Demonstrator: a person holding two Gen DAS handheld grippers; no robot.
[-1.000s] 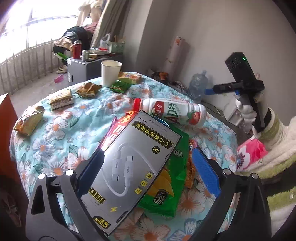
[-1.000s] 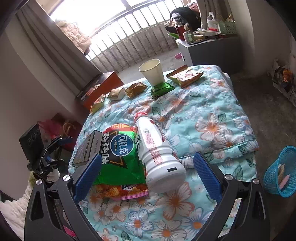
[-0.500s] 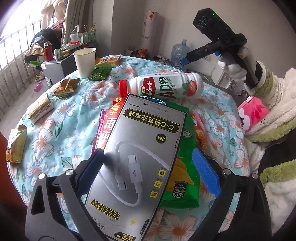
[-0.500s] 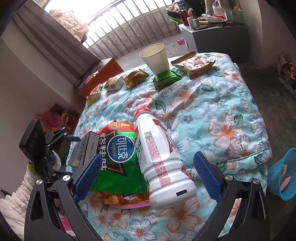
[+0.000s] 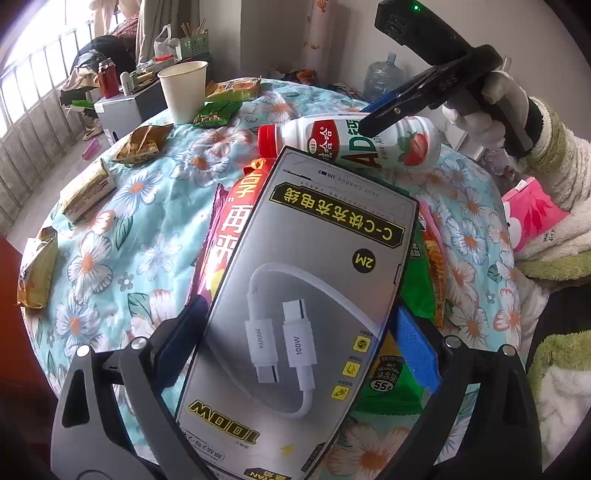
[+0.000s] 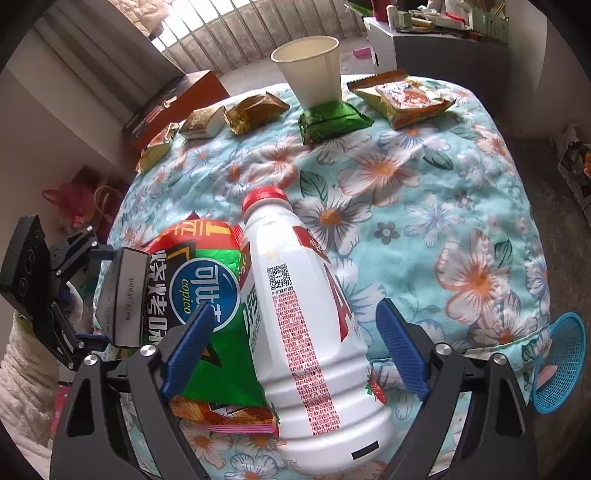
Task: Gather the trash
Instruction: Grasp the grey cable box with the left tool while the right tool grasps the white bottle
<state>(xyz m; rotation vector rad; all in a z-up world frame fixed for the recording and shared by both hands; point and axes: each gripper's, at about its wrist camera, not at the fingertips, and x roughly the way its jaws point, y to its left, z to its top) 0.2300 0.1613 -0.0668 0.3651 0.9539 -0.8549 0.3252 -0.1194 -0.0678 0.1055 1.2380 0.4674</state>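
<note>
Crowding bottle (image 6: pixel 314 332), chip bag (image 6: pixel 207 295), cable box (image 5: pixel 295 314)

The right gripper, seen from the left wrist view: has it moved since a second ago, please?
Yes. The right gripper has come down and in from beside the table onto the white bottle, its jaws just closing around it, not yet touching.

Bright window (image 6: pixel 221 22) daylight, sharp frames, fisheye-warped edges.

The cable box (image 5: pixel 295 314) covers most of the chip bag (image 5: pixel 402 373) (its near corner runs off the frame's bottom edge).
</note>
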